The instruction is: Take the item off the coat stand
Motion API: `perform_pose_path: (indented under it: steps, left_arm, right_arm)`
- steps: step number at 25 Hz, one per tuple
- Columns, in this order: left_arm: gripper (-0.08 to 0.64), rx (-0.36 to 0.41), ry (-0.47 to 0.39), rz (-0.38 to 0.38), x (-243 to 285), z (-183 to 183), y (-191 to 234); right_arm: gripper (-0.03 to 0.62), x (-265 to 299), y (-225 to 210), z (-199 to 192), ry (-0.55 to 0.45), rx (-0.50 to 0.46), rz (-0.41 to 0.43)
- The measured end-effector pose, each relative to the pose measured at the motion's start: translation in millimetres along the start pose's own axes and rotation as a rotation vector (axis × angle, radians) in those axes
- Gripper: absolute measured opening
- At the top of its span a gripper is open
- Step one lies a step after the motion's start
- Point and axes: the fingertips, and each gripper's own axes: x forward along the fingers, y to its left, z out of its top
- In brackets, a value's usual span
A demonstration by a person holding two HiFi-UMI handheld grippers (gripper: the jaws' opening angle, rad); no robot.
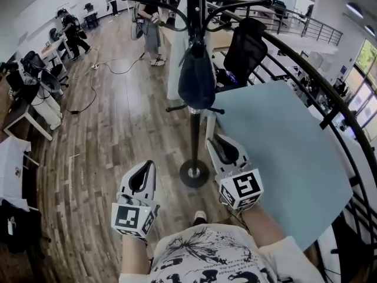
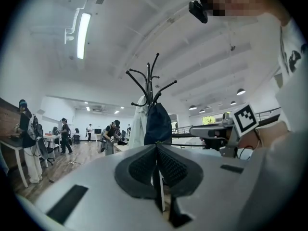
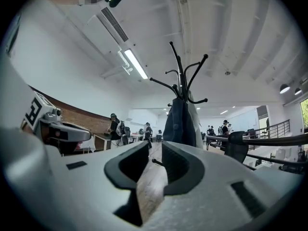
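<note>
A black coat stand (image 1: 195, 128) rises from a round base on the wood floor just ahead of me. From its hooks hangs a dark blue bag (image 1: 197, 78), with a white garment (image 1: 175, 63) behind it. My left gripper (image 1: 141, 171) is held low, left of the base, its jaws shut and empty. My right gripper (image 1: 222, 146) is right of the pole, its jaws a narrow gap apart with nothing between them. Both are short of the bag (image 2: 158, 124), which hangs ahead of and above each gripper in the gripper views (image 3: 179, 121).
A light blue panel (image 1: 277, 158) lies close on the right, with a black curved railing (image 1: 330, 99) beyond it. Behind the stand is a black office chair (image 1: 244, 49). Several people (image 1: 152, 28) stand farther back. Desks (image 1: 29, 93) and floor cables (image 1: 88, 99) are on the left.
</note>
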Motion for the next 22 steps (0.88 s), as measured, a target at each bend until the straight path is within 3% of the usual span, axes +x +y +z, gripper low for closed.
perform_pose_path:
  steps: [4, 7, 10, 14, 18, 22]
  left_arm:
    - [0.005, 0.004, -0.018, 0.026, 44.4, 20.4, 9.5]
    - [0.005, 0.022, -0.035, 0.024, 73.7, 21.4, 11.9]
    - [0.005, 0.011, -0.039, 0.031, 94.0, 16.3, 16.0]
    - [0.005, -0.014, -0.024, 0.021, 111.8, 9.4, 20.7]
    - [0.005, -0.037, -0.028, 0.002, 123.1, 11.6, 30.9]
    - [0.005, -0.038, -0.019, -0.007, 126.1, 4.9, 48.6]
  right_arm:
    - [0.149, 44.0, -35.2, 10.4, -0.004, -0.015, -0.001]
    - [0.268, 76.4, -57.5, 13.6, -0.011, -0.037, -0.004]
    - [0.312, 107.8, -69.6, 7.9, 0.011, -0.072, 0.008]
    - [0.320, 140.2, -79.9, -3.6, 0.053, -0.057, 0.013]
    - [0.308, 158.5, -90.9, -4.5, 0.060, -0.019, -0.034]
    - [0.223, 169.8, -92.1, -5.7, 0.068, -0.015, -0.077]
